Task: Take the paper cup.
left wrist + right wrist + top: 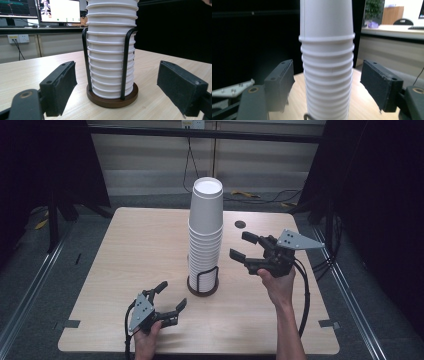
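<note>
A tall stack of white paper cups (205,235) stands upside down in a black wire holder with a round brown base (202,289) at the middle of the wooden table (130,250). My left gripper (170,296) rests low near the front edge, left of the holder, open and empty. In the left gripper view its pads (62,87) stand wide apart, with the holder base (112,100) some way ahead. My right gripper (242,246) hovers raised to the right of the stack, open and empty. Its pads (282,82) frame the ribbed cup rims (327,75) without touching.
A small round black mark (240,224) lies on the table behind the right gripper. Metal rails (30,290) run along the floor on both sides, and cables (250,196) lie beyond the far edge. Monitors (57,11) stand on a desk in the background.
</note>
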`<state>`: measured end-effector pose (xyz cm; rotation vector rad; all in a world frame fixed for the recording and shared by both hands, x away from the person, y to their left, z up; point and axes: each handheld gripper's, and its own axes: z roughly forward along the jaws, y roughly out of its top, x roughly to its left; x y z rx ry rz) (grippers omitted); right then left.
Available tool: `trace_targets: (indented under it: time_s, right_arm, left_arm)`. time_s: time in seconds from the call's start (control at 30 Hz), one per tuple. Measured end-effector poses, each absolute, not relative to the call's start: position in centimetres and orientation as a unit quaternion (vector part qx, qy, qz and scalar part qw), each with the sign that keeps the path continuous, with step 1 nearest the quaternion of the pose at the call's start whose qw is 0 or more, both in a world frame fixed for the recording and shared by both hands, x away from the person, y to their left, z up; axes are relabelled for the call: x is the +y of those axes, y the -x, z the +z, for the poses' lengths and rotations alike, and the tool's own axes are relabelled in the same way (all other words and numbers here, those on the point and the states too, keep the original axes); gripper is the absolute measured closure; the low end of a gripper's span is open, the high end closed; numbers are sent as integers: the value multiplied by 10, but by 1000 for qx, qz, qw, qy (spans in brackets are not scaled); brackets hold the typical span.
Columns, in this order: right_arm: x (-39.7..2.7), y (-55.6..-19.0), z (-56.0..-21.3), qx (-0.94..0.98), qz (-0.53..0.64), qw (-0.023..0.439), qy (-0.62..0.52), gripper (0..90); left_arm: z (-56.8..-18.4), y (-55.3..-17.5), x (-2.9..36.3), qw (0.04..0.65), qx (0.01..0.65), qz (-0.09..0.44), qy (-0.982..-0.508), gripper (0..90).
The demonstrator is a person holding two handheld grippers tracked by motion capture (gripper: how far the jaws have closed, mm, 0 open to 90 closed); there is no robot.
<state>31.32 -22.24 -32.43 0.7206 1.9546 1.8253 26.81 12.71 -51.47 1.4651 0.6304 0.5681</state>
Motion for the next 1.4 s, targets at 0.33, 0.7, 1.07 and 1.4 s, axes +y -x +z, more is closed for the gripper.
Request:
trace_targets:
  time_s: [0.33, 0.7, 1.07, 1.4]
  right_arm:
    - [-215, -327, -291, 705, 636, 197, -242, 238]
    - [-192, -345, -277, 713, 635, 185, -233, 212]
    - [-173, -360, -259, 729, 621, 174, -229, 137]
    - [-155, -376, -243, 737, 617, 160, -224, 138]
  left_arm:
    - [-515, -268, 127, 662, 279, 252, -648, 156]
    - [-515, -268, 127, 662, 278, 252, -648, 156]
    - [-515, -268, 128, 660, 276, 253, -652, 156]
    - [-515, -268, 128, 660, 275, 252, -652, 156]
